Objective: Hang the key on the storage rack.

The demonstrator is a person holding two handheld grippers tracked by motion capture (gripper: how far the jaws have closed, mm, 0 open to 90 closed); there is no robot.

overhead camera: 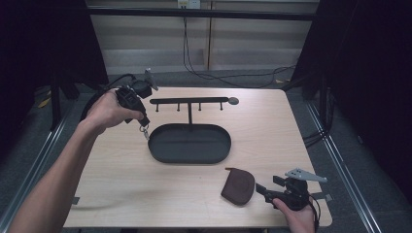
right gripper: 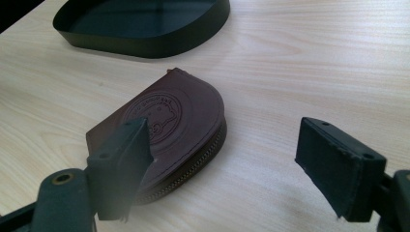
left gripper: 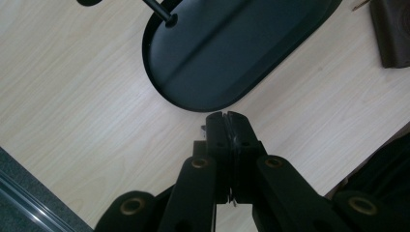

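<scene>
Hanging from the pinched-together jaws of the left gripper [overhead camera: 142,122] is a small metal key-like piece [overhead camera: 145,131], held just above the left rim of the black oval tray [overhead camera: 189,143], whose post and hook rail [overhead camera: 188,101] stand behind it on the wooden table [overhead camera: 121,179]. Near the front right corner the right gripper [right gripper: 232,169] stands wide with nothing between its pads, just beside a brown zipped leather pouch [right gripper: 179,121]. A round embossed emblem marks the pouch, its lettering too faint to read.

Black oval tray [overhead camera: 189,143] with hook rail [overhead camera: 189,101] on wooden table [overhead camera: 272,126]; floor cables [overhead camera: 233,80] beyond.
</scene>
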